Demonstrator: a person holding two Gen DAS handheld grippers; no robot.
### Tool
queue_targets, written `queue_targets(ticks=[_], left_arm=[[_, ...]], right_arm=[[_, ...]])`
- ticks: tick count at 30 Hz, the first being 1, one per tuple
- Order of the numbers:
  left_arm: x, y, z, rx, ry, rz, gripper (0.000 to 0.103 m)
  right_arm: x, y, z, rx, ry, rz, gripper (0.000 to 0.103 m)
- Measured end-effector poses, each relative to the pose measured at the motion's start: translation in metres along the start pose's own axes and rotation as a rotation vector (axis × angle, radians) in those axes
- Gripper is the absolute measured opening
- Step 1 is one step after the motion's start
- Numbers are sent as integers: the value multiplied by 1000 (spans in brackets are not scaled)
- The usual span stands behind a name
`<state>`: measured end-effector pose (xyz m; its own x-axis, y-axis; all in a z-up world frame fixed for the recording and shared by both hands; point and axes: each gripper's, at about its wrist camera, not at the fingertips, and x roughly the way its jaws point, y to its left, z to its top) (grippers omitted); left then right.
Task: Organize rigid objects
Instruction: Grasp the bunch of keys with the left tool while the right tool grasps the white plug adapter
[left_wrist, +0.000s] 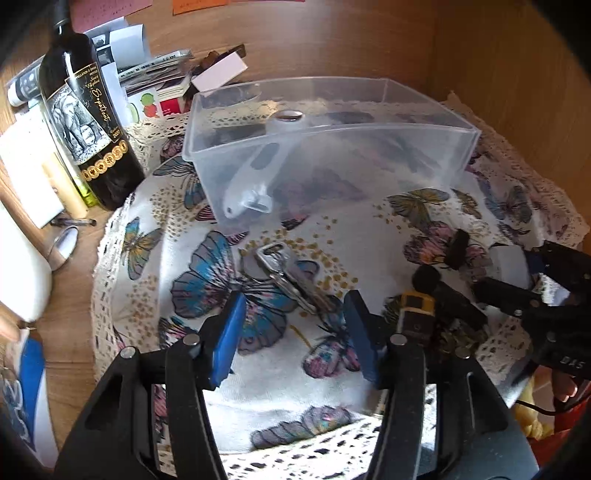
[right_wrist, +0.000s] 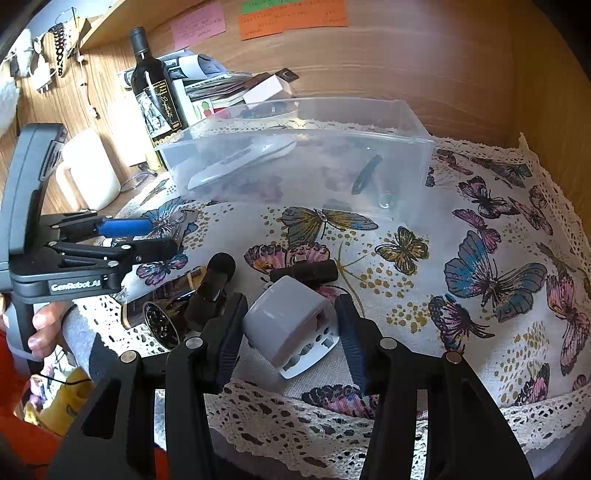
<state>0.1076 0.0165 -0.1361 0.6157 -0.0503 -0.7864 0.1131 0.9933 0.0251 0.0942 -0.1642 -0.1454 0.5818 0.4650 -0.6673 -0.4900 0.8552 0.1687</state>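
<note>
A clear plastic bin (left_wrist: 388, 147) (right_wrist: 413, 155) stands at the back of the butterfly cloth and holds a white handled gadget (left_wrist: 255, 177) (right_wrist: 240, 162). A bunch of keys (left_wrist: 288, 277) lies just ahead of my open, empty left gripper (left_wrist: 295, 306). My right gripper (right_wrist: 291, 314) is open with its jaws around a grey travel adapter (right_wrist: 291, 325) that rests on the cloth; contact with the pads is unclear. A small black microphone (right_wrist: 214, 280), a black stick (right_wrist: 306, 273) and a dark cylinder (right_wrist: 162, 310) lie left of the adapter.
A wine bottle (left_wrist: 85, 122) (right_wrist: 155, 96), a white mug (right_wrist: 88, 170), stacked papers and boxes (left_wrist: 155, 74) crowd the back left. Wooden walls (right_wrist: 535, 92) close the back and right. The cloth's lace edge (right_wrist: 295, 413) hangs at the front.
</note>
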Motion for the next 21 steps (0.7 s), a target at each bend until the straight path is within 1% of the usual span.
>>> queue_targets(ticks=[4, 8, 9, 10, 12, 17, 21], left_arm=[[17, 10, 12, -57, 54, -16, 55], [27, 17, 24, -97, 63, -7, 54], [30, 18, 28, -106, 63, -10, 48], [32, 17, 30, -104, 61, -4, 39], [33, 14, 30, -82, 47, 13, 27], [28, 5, 23, -31, 15, 44, 25], [19, 3, 15, -11, -6, 47, 25]], right_arm=[[0, 0, 1, 8, -5, 2, 46], [-1, -2, 0, 15, -11, 0, 46], [-1, -2, -1, 18, -12, -1, 46], [-1, -3, -1, 20, -13, -3, 46], [-2, -3, 0, 22, -17, -7, 46], [-4, -4, 1, 19, -35, -12, 45], [-4, -3, 3, 12, -48, -23, 45]])
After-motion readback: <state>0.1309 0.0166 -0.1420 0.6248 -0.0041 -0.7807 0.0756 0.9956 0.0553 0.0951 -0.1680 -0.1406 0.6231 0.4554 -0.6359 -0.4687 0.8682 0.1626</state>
